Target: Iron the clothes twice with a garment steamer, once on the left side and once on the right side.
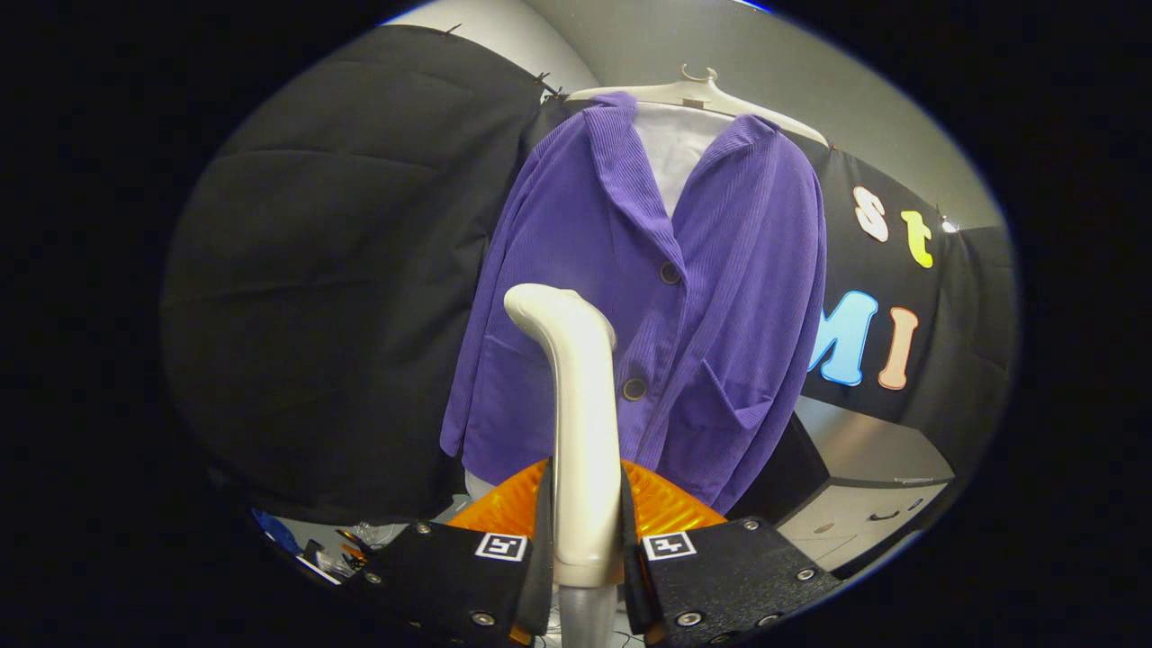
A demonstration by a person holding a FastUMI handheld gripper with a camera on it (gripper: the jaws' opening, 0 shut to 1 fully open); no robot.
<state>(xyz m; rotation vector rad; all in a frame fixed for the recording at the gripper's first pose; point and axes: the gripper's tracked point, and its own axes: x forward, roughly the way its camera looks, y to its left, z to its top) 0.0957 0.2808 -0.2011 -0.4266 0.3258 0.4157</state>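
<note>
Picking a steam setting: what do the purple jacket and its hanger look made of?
The purple jacket looks like corduroy, matte, with fine vertical ribs. Its hanger seems smooth pale plastic, though painted wood is possible. The hand-held gripper is shut on the steamer handle.

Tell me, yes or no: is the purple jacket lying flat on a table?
No. The purple jacket hangs upright on a white hanger against the booth wall, beyond the steamer that the gripper jaws clamp.

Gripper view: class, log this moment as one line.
tongs shut on steamer handle | steamer head near purple jacket front | jacket on hanger
</note>
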